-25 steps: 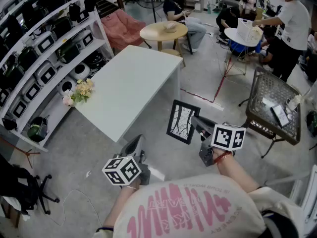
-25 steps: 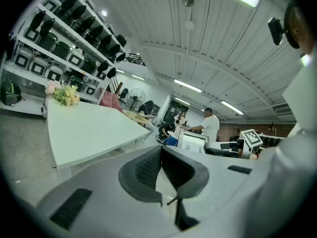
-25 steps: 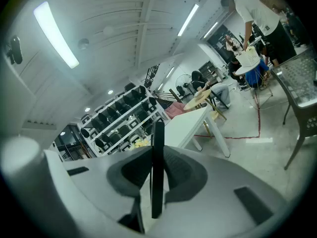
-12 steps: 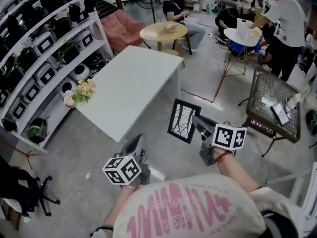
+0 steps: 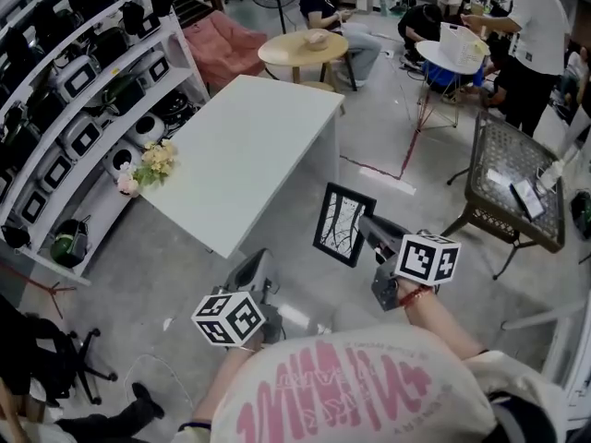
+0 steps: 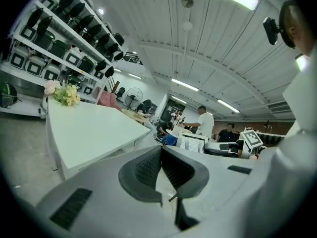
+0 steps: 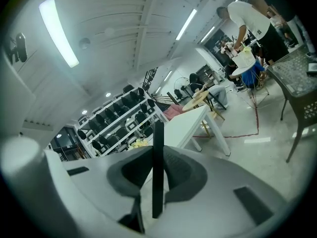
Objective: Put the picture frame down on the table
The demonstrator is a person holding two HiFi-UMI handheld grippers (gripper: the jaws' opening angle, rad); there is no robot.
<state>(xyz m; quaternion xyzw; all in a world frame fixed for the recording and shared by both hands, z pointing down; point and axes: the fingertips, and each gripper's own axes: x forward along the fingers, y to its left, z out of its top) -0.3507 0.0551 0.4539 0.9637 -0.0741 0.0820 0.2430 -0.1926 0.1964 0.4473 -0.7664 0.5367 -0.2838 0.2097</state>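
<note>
Moved: we bring the picture frame (image 5: 343,225) slightly nearer the surface (image 5: 240,155); a shoe (image 5: 143,397) has entered at 7 o'clock.
Right gripper (image 5: 367,229): fingers (image 7: 181,173) clamped on the frame's edge, which stands upright in the air.
Left gripper (image 5: 251,268): fingers (image 6: 146,170) pressed together, empty.
Frame's place: off the surface, at 4 o'clock of its near corner.
Remaining: we judge the carry unfinished and the set-down not begun.

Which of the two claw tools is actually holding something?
The right gripper: its jaws clamp the black picture frame by its edge. The left gripper is shut with nothing between its jaws.
</note>
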